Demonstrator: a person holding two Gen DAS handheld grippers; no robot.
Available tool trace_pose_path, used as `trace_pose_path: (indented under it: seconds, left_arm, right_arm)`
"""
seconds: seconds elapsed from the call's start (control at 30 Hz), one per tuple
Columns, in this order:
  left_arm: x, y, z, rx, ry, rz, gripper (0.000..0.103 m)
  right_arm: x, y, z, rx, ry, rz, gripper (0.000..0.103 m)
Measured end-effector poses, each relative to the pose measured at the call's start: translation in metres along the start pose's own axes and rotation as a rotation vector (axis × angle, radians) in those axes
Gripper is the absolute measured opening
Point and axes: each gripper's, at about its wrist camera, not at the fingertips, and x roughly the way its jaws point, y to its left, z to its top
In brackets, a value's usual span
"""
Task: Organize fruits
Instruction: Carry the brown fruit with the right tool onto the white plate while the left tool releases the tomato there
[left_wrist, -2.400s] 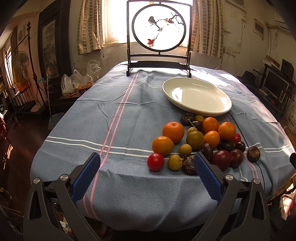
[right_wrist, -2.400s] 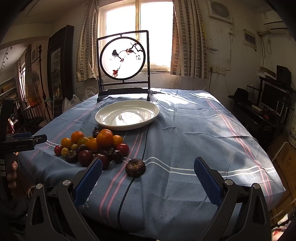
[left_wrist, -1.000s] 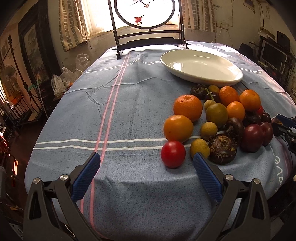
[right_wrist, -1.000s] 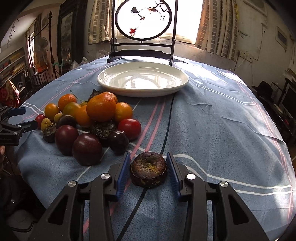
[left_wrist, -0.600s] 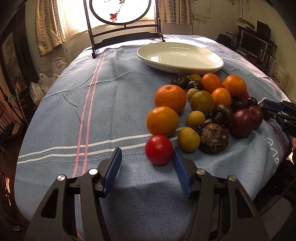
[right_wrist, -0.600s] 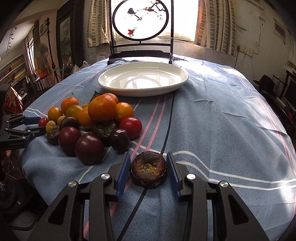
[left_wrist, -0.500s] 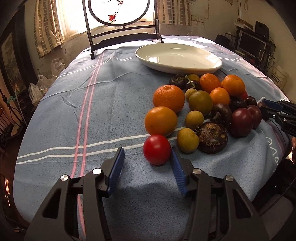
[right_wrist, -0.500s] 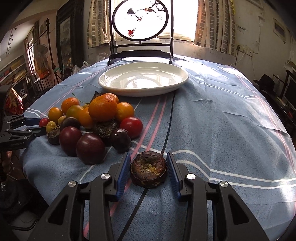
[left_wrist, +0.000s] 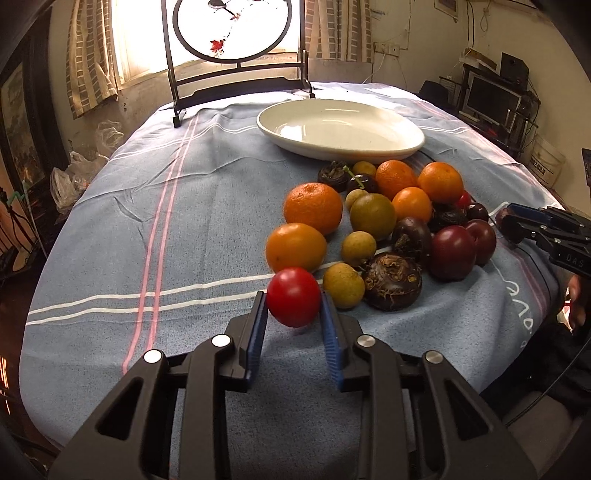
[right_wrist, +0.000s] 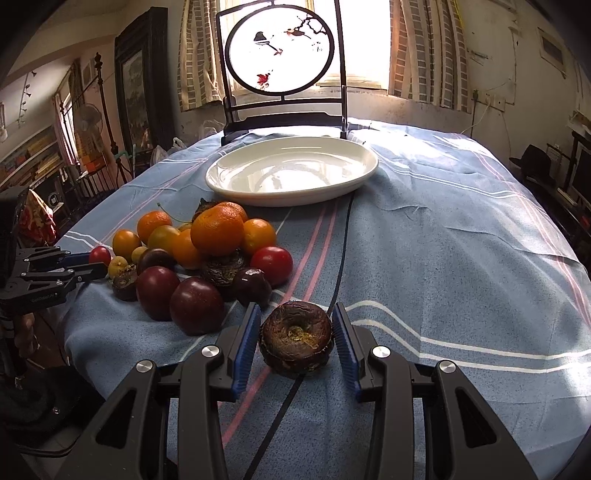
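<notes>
Glossy red, a small round tomato (left_wrist: 293, 296) sits between the blue pads of the left gripper (left_wrist: 293, 314), whose jaws are closing on it, both pads at its sides. It appears lifted a little off the blue striped tablecloth (left_wrist: 184, 229), a faint shadow under it. Just ahead and to the gripper's right lies the fruit heap (left_wrist: 376, 221): an orange (left_wrist: 295, 246) directly beyond the tomato, a yellow-green fruit (left_wrist: 343, 285) almost against the right pad, and a dark, rough-skinned fruit (left_wrist: 393, 281) beside that. Farther ahead stands an empty white plate (left_wrist: 340, 129), with the heap between it and the gripper.

The right gripper (right_wrist: 295, 341) is clamped on a wrinkled brown fruit (right_wrist: 295, 339) with a hollow yellowish centre, resting on the cloth. Dark red plums (right_wrist: 195, 304) lie just ahead to its left; the same plate is farther ahead, with open cloth between. A black-framed round screen (right_wrist: 280, 55) stands behind the plate.
</notes>
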Motion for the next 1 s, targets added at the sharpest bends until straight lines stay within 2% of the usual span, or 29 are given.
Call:
trace_pose_path:
  seconds: [0.3, 0.4, 0.53, 0.7, 0.87, 0.93, 0.97, 1.0]
  left_arm:
    - [-0.016, -0.006, 0.022, -0.014, -0.081, -0.033, 0.028]
    - [-0.008, -0.007, 0.045, -0.022, -0.085, -0.070, 0.028]
    - [0.017, -0.015, 0.087, -0.007, -0.075, -0.103, 0.028]
    - [0.067, -0.024, 0.146, 0.002, -0.030, -0.121, 0.028]
    - [0.132, -0.023, 0.190, -0.024, 0.082, -0.110, 0.030]
    - [0.150, -0.019, 0.203, -0.039, 0.115, -0.098, 0.042]
    - [0.153, -0.016, 0.208, -0.055, 0.116, -0.094, 0.047]
    - [0.151, -0.011, 0.213, -0.072, 0.108, -0.096, 0.047]
  right_arm:
    - [-0.015, -0.007, 0.019, 0.012, -0.051, 0.033, 0.040]
    - [-0.016, -0.013, 0.040, 0.006, -0.066, 0.046, 0.040]
    - [-0.006, -0.024, 0.087, 0.020, -0.076, 0.074, 0.040]
    - [0.052, -0.032, 0.145, 0.038, -0.012, 0.114, 0.040]
    - [0.128, -0.035, 0.174, 0.054, 0.076, 0.124, 0.041]
    - [0.142, -0.034, 0.182, 0.025, 0.053, 0.081, 0.046]
    - [0.143, -0.035, 0.186, 0.029, 0.032, 0.059, 0.062]
    - [0.139, -0.035, 0.188, 0.039, 0.004, 0.051, 0.066]
